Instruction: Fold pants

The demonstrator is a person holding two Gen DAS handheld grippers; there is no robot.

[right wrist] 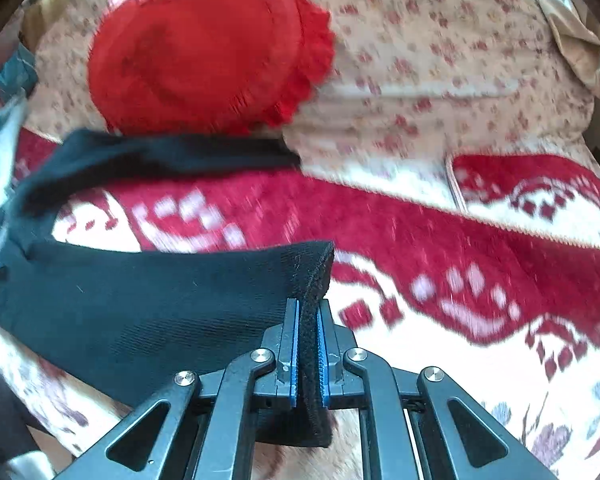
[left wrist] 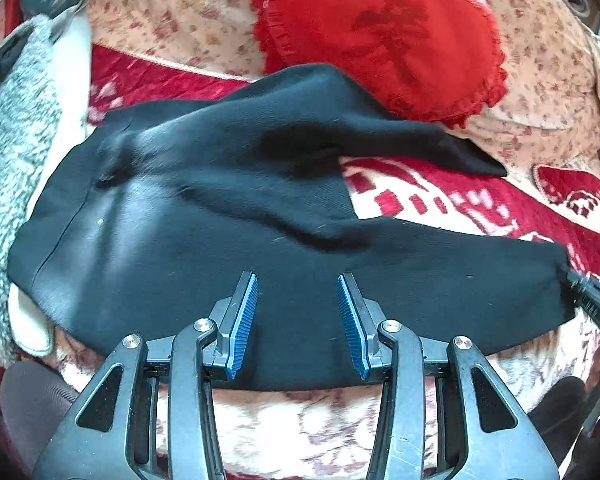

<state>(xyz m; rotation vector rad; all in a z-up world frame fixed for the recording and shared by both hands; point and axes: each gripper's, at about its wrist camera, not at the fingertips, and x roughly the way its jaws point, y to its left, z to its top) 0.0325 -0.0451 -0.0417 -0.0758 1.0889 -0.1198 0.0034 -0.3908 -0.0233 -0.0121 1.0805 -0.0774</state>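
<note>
Black pants [left wrist: 204, 216] lie spread on a red and cream patterned blanket [left wrist: 480, 204], waist to the left, two legs running right. My left gripper [left wrist: 298, 280] is open and empty, just above the near leg. My right gripper [right wrist: 308, 306] is shut on the hem end of the near pant leg [right wrist: 140, 300] and holds it slightly lifted; it also shows at the right edge of the left wrist view [left wrist: 592, 292]. The far leg [right wrist: 160, 152] lies by the red cushion.
A red heart-shaped frilled cushion [left wrist: 376, 36] rests behind the pants on a floral cover [left wrist: 172, 12]. A grey fluffy cloth [left wrist: 12, 132] lies at the left beside the waist. The blanket [right wrist: 460, 240] extends to the right.
</note>
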